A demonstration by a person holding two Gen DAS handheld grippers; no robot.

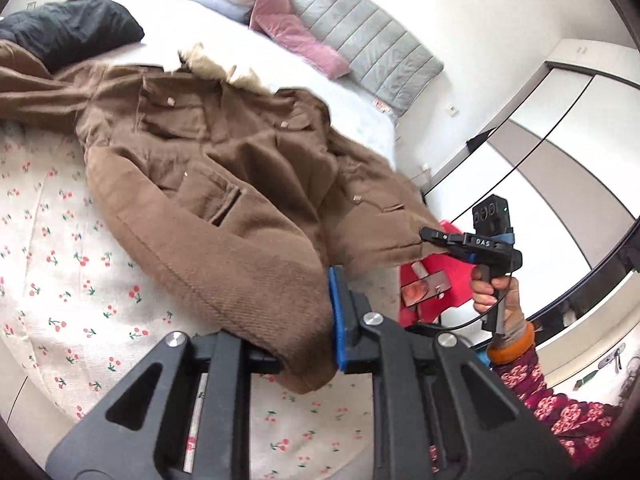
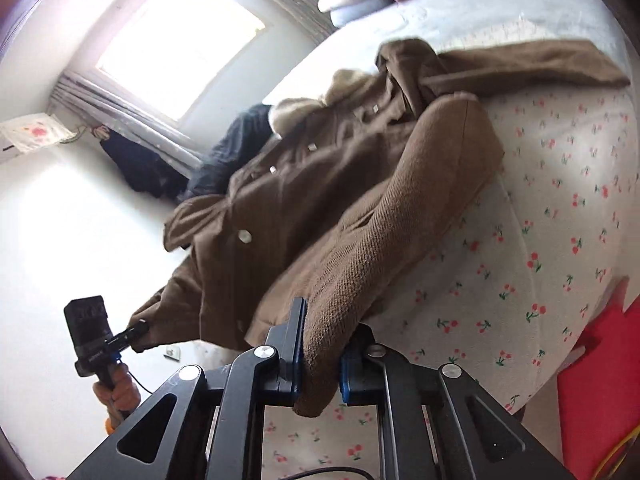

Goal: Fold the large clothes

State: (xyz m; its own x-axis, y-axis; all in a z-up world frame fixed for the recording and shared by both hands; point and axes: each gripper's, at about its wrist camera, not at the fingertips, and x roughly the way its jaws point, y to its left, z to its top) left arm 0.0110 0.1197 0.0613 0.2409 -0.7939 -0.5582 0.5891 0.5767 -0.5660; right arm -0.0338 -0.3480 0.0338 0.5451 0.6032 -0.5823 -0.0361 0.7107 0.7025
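Brown coat (image 1: 224, 184) — rumpled, cream-collared — pinched at its hem by left gripper (image 1: 308, 340) and right gripper (image 2: 320, 364).

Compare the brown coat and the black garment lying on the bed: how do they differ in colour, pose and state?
The brown coat is tan with a cream fur collar; the black garment is plain dark. The coat is spread across the cherry-print sheet; the black garment lies bunched at the bed's far edge. The coat's hem is pinched by the left gripper and right gripper; the black garment lies untouched. Both rest unfolded on the bed.
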